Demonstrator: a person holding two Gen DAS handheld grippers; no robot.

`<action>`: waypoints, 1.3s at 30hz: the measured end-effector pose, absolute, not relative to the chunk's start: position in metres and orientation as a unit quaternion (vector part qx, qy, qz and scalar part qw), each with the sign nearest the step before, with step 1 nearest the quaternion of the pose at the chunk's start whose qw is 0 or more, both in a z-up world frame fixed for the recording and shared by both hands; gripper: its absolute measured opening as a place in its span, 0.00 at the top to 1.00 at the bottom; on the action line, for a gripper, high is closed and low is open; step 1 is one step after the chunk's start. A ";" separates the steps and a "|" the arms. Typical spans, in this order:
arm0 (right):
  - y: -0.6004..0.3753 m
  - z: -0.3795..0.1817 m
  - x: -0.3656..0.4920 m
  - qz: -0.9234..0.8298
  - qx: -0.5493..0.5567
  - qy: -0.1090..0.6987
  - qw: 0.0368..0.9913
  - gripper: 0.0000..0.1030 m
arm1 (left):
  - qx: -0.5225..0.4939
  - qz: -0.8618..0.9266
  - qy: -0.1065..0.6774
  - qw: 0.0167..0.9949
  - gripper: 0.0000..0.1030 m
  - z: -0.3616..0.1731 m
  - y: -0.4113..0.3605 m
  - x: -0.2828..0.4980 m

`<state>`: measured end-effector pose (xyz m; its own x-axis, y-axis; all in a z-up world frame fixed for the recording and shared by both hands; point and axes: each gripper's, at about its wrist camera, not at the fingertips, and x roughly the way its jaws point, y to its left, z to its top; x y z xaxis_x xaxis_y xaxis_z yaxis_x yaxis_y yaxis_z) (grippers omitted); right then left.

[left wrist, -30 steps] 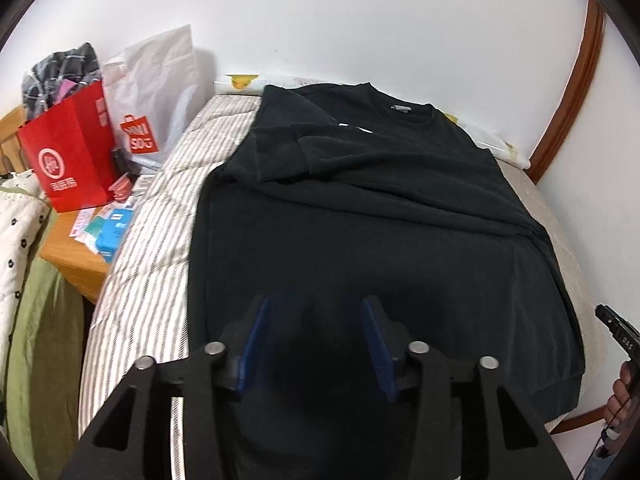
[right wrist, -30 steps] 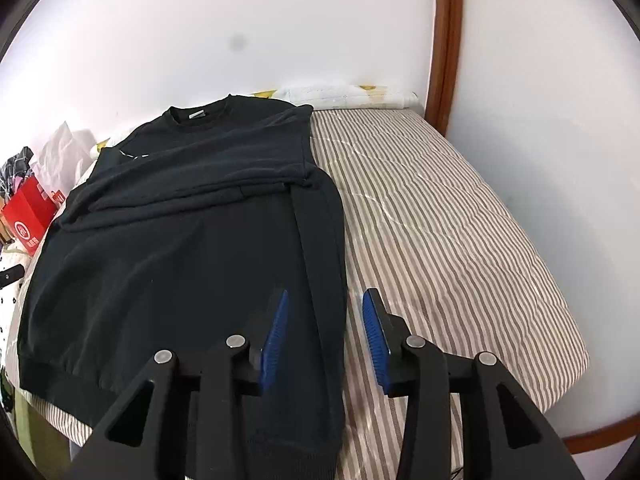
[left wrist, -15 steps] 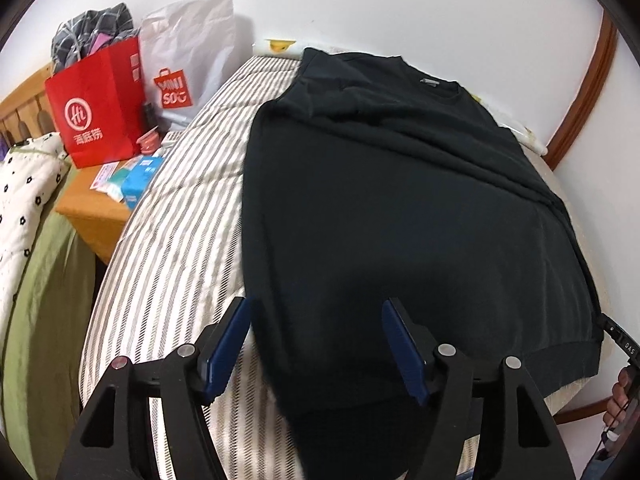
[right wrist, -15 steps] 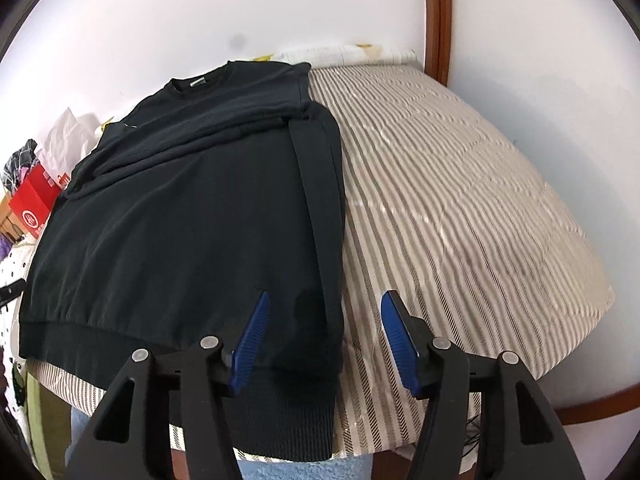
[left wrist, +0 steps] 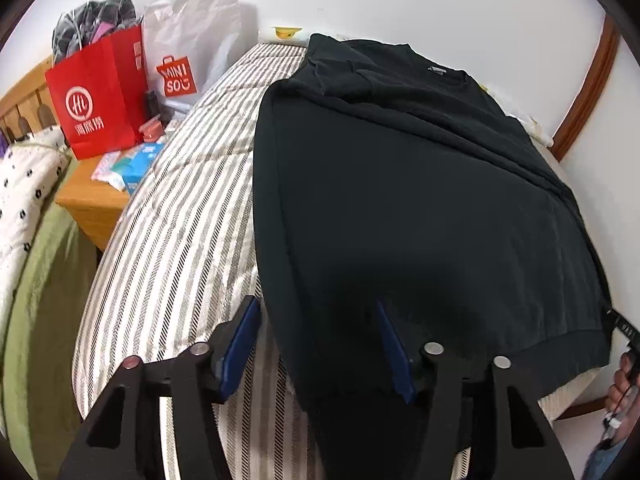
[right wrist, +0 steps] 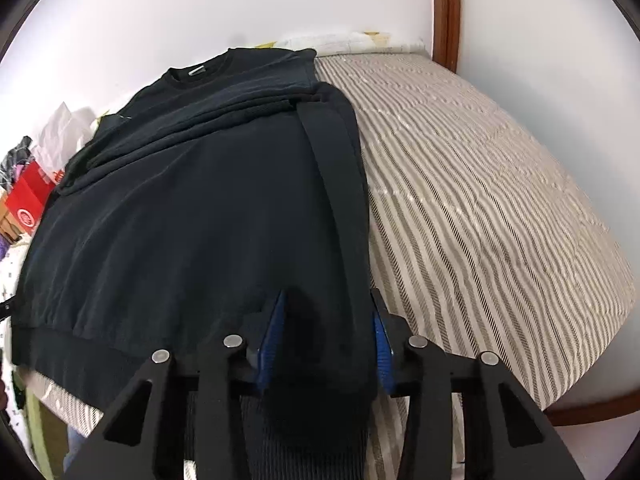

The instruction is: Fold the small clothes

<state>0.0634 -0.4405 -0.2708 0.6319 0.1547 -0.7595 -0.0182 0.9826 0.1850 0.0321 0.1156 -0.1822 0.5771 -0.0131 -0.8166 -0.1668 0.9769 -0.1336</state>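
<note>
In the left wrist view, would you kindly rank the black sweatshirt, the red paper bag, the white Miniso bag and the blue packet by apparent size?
1. black sweatshirt
2. red paper bag and white Miniso bag: look alike, unranked
3. blue packet

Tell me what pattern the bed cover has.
Beige and grey stripes on the bed cover, clearest in the right wrist view.

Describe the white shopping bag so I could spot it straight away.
Start at the striped bed with the black sweatshirt spread on it, then look to the wooden nightstand beside it. Two bags stand there against the wall: the white bag is the crinkled one with the orange logo, next to the red paper bag.
</note>
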 end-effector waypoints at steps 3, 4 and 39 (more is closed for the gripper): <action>-0.439 -0.271 0.068 0.045 0.083 0.427 0.899 0.62 | -0.097 0.046 0.453 0.885 0.55 -0.182 0.115 0.036; -0.438 -0.271 0.070 0.043 0.082 0.427 0.900 0.62 | -0.101 0.047 0.451 0.886 0.56 -0.182 0.116 0.037; -0.477 -0.197 0.033 0.090 0.133 0.345 0.925 0.92 | -0.152 0.010 0.376 0.914 0.94 -0.104 0.121 0.015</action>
<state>0.0333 -0.4768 -0.1968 0.7458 0.2574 -0.6145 -0.0742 0.9487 0.3073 0.0147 0.1209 -0.1039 0.7173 -0.0961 -0.6901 -0.1325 0.9535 -0.2705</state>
